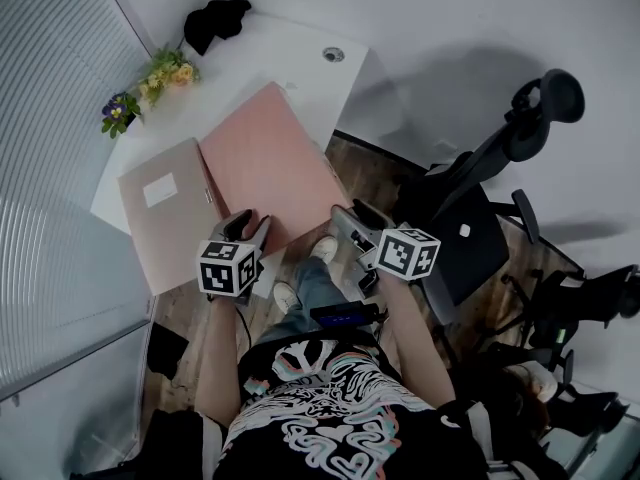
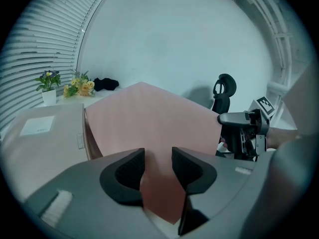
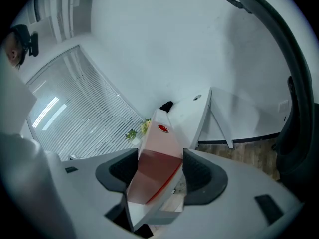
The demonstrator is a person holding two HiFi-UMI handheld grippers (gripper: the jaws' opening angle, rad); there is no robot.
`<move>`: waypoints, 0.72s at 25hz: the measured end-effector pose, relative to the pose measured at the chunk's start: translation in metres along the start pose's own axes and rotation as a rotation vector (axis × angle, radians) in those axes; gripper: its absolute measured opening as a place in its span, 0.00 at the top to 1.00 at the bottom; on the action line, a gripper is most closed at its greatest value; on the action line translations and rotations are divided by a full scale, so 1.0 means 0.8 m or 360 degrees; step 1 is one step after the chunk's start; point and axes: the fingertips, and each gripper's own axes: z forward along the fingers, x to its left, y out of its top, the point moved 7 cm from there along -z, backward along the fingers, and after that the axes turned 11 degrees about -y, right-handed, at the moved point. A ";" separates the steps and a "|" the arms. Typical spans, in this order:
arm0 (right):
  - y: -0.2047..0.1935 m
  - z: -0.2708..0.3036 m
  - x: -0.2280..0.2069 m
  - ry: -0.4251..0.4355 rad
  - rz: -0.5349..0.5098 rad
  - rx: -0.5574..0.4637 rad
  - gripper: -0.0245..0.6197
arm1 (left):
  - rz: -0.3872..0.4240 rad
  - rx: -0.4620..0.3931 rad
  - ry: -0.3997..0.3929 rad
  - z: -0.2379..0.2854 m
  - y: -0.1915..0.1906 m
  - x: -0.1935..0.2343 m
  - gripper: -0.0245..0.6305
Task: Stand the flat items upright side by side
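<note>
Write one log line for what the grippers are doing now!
right gripper: shut on pink folder | left gripper: at its near corner, grip unclear | pink folder: tilted up | beige folder: flat on desk

Two flat folders: one pale folder [image 1: 165, 218] with a white label, one pink folder [image 1: 265, 163]. Two grippers: left gripper [image 1: 245, 226], right gripper [image 1: 345, 216]. Two bunches of flowers: one of purple flowers [image 1: 118, 113], one of yellow flowers [image 1: 170, 68]. One black cloth [image 1: 215, 20]. One white table [image 1: 300, 53], with one round hole [image 1: 333, 54] in it. One office chair [image 1: 500, 158].
</note>
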 end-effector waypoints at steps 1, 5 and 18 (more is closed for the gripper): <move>0.003 -0.002 0.003 -0.0005 -0.0025 -0.0006 0.53 | -0.0009 -0.0004 -0.0006 0.000 0.000 -0.001 0.70; 0.014 -0.009 0.014 -0.0022 -0.0138 -0.0040 0.53 | -0.0035 -0.0020 -0.0024 0.001 0.003 -0.004 0.70; 0.035 -0.016 0.044 -0.0045 -0.0364 -0.0104 0.53 | -0.0097 -0.0087 -0.0235 0.007 0.017 -0.025 0.68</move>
